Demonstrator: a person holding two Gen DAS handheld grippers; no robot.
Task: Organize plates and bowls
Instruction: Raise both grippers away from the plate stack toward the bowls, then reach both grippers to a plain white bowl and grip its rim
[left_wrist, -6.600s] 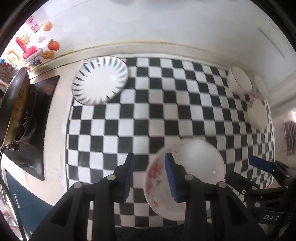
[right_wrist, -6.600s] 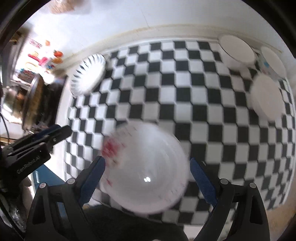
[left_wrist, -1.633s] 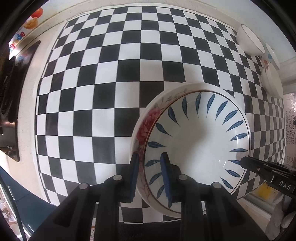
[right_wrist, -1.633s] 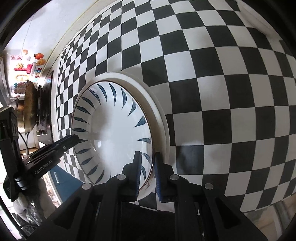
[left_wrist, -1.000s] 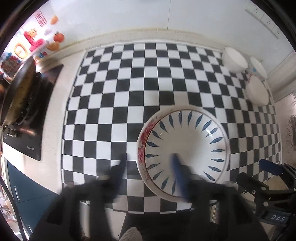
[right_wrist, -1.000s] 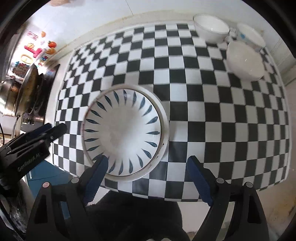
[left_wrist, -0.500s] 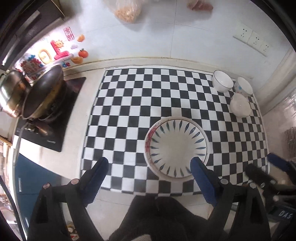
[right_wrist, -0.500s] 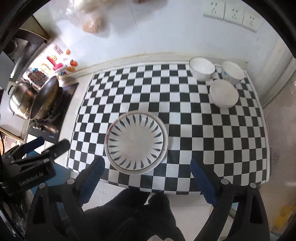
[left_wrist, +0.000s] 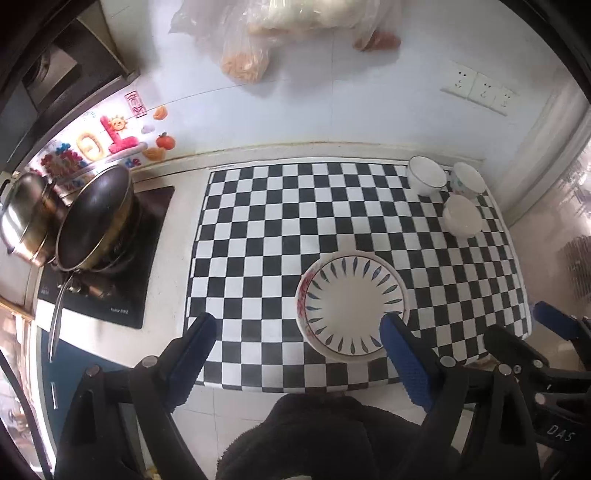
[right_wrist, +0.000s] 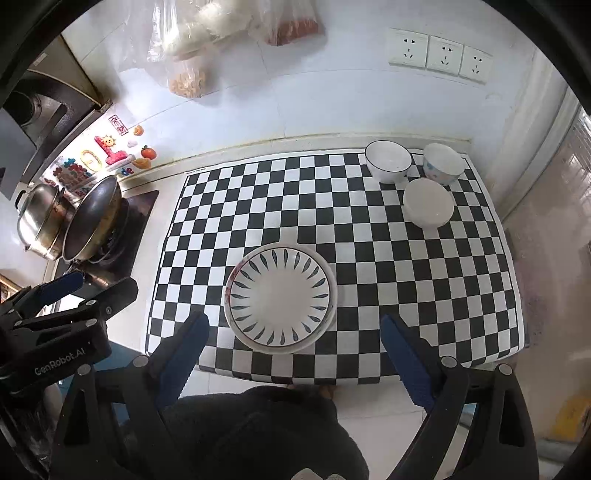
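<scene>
A white plate with blue leaf marks (left_wrist: 352, 302) (right_wrist: 279, 297) lies stacked inside a red-flowered plate (left_wrist: 303, 295) near the front edge of the checkered mat (left_wrist: 258, 229) (right_wrist: 406, 277). Three bowls stand at the mat's far right corner: a white one (left_wrist: 425, 178) (right_wrist: 388, 160), a blue-patterned one (left_wrist: 467, 181) (right_wrist: 442, 162), and an upturned white one (left_wrist: 462, 218) (right_wrist: 428, 206). My left gripper (left_wrist: 297, 330) hangs open high above the mat's front edge, holding nothing. My right gripper (right_wrist: 293, 328) is open too, high over the stacked plates and empty.
A wok (left_wrist: 94, 218) (right_wrist: 92, 218) and a steel pot (left_wrist: 24, 218) (right_wrist: 38, 216) sit on the hob (left_wrist: 110, 291) left of the mat. Plastic bags (right_wrist: 207, 40) hang on the wall, sockets (right_wrist: 439, 55) to the right. A person's dark sleeve (left_wrist: 332, 435) shows below.
Both grippers let go of the stacked plates, opened wide and rose well above the counter. The plates stay put on the mat.
</scene>
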